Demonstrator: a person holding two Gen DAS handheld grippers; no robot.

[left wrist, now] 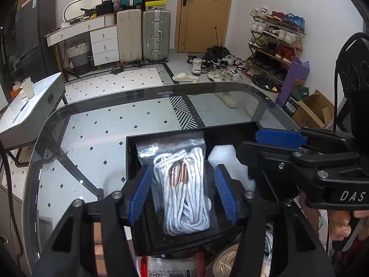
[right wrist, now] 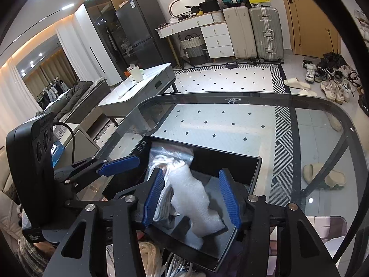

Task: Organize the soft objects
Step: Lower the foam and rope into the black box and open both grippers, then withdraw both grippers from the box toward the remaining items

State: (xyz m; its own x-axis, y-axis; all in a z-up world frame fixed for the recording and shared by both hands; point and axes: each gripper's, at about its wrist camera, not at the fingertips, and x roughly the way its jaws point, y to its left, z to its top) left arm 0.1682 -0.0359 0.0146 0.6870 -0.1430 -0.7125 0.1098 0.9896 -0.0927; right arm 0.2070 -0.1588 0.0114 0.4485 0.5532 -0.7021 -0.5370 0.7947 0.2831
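Note:
A black tray [left wrist: 131,161] [right wrist: 242,161] sits on the glass table. In it lie a clear bag of white rope [left wrist: 184,189] [right wrist: 166,157] on the left and a piece of white foam wrap [left wrist: 228,161] [right wrist: 196,200] on the right. My left gripper [left wrist: 182,196] is open and empty, its blue pads either side of the rope bag, above it. My right gripper [right wrist: 191,198] is open and empty over the foam wrap. Each gripper shows in the other's view, the right one [left wrist: 281,138] and the left one [right wrist: 120,164].
The glass table's far rim [left wrist: 166,92] [right wrist: 233,98] curves ahead. Below the tray's near edge lie more soft items: a packet with red print [left wrist: 170,267], a beige rope coil [left wrist: 223,263] and white cords [right wrist: 177,265]. A grey side table [right wrist: 143,87] stands to the left.

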